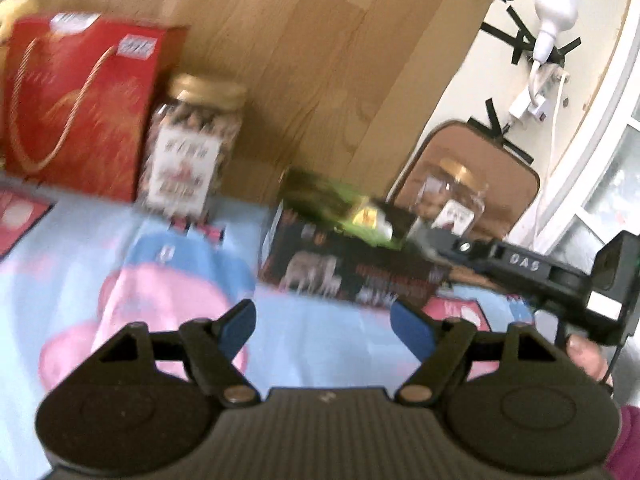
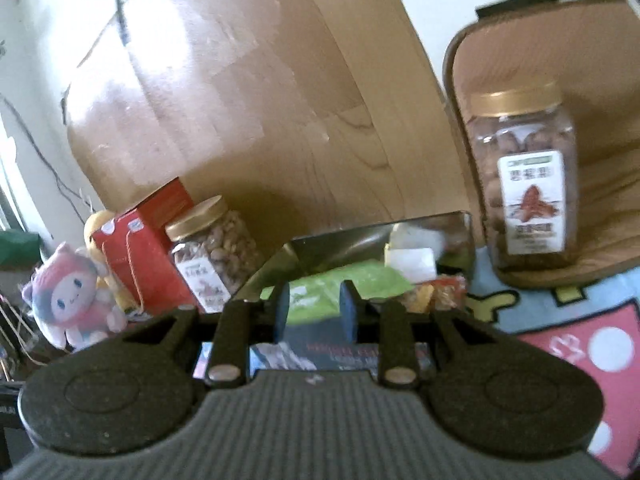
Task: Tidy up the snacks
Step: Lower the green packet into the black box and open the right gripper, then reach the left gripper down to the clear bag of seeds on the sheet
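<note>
A dark snack box (image 1: 352,276) lies open on the cartoon-print cloth (image 1: 320,340). A green packet (image 1: 332,196) and other small packs rest in it. My left gripper (image 1: 324,320) hangs open over the cloth in front of the box, with nothing between its blue pads. My right gripper (image 2: 315,312) is at the near edge of the box (image 2: 340,356). Its pads stand apart, and the green packet (image 2: 352,284) shows in the gap, untouched. The right gripper's black body (image 1: 520,268) enters the left wrist view from the right, held by a hand (image 1: 584,356).
A gold-lidded nut jar (image 1: 192,148) stands beside a red gift bag (image 1: 80,104) at the back left. Another nut jar (image 2: 528,184) stands on a brown cushion (image 2: 600,220) at the right. A plush toy (image 2: 68,300) sits far left. A wooden board (image 2: 240,100) leans behind.
</note>
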The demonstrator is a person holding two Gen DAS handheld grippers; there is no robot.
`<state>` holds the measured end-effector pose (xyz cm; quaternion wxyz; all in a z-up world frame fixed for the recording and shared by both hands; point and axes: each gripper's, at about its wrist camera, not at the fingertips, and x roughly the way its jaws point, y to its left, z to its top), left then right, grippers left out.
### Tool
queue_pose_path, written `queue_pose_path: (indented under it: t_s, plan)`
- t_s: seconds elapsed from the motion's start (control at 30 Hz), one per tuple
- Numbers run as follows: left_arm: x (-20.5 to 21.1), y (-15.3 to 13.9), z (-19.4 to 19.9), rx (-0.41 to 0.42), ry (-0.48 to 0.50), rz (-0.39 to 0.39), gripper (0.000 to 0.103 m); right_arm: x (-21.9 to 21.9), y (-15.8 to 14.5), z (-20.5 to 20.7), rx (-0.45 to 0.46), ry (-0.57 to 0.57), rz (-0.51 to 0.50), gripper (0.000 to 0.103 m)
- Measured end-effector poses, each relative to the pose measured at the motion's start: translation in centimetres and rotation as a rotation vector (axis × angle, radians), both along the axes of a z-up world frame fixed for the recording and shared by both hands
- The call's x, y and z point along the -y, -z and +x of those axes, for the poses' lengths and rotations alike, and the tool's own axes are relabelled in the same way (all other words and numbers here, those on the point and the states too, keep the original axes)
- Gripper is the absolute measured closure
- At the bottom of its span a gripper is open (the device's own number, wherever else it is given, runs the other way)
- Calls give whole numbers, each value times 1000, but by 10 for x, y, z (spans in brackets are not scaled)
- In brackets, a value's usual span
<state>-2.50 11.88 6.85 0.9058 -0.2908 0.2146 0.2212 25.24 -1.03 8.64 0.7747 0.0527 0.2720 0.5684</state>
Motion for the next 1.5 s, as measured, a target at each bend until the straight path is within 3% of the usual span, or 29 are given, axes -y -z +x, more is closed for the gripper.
queue_pose_path:
  t_s: [0.27, 0.37, 0.53, 0.63, 0.67, 0.7, 0.8, 0.93, 1.1, 1.3, 1.4, 1.5]
  plan:
    - [20, 23, -61, -29, -22, -46, 26, 17, 9, -11, -72, -35, 6, 75]
    - [26, 23, -73, -37, -24, -44, 26, -3, 3, -14, -49, -45, -8, 75]
    - [33, 19, -85, -21, -29, -32, 26, -52, 9, 6, -148, -41, -78, 83]
    - [31, 21, -85, -32, -35, -39, 26, -73, 12, 14, -186, -18, -103, 80]
    - [30, 22, -84, -33, -35, -44, 26, -80, 13, 17, -198, -26, -115, 83]
    - [30, 23, -84, -33, -36, -45, 26, -81, 14, 18, -208, -17, -113, 79]
    - [32, 26, -85, -26, -26, -48, 26, -65, 7, 12, -201, -25, -58, 79]
    - [34, 29, -83, -23, 8, -76, 26, -16, 5, -21, -184, -164, -17, 79]
    - [42, 35, -81, -15, 86, -143, 26, 52, 43, -71, -246, -326, -71, 79]
    - [63, 47, -81, -59, 137, -158, 26, 89, 85, -96, -318, -319, -135, 79]
    - [65, 61, -81, -87, 136, -206, 26, 91, 101, -95, -405, -309, -136, 79]
    - [71, 66, -84, -36, 138, -210, 26, 86, 112, -98, -502, -339, -112, 83]
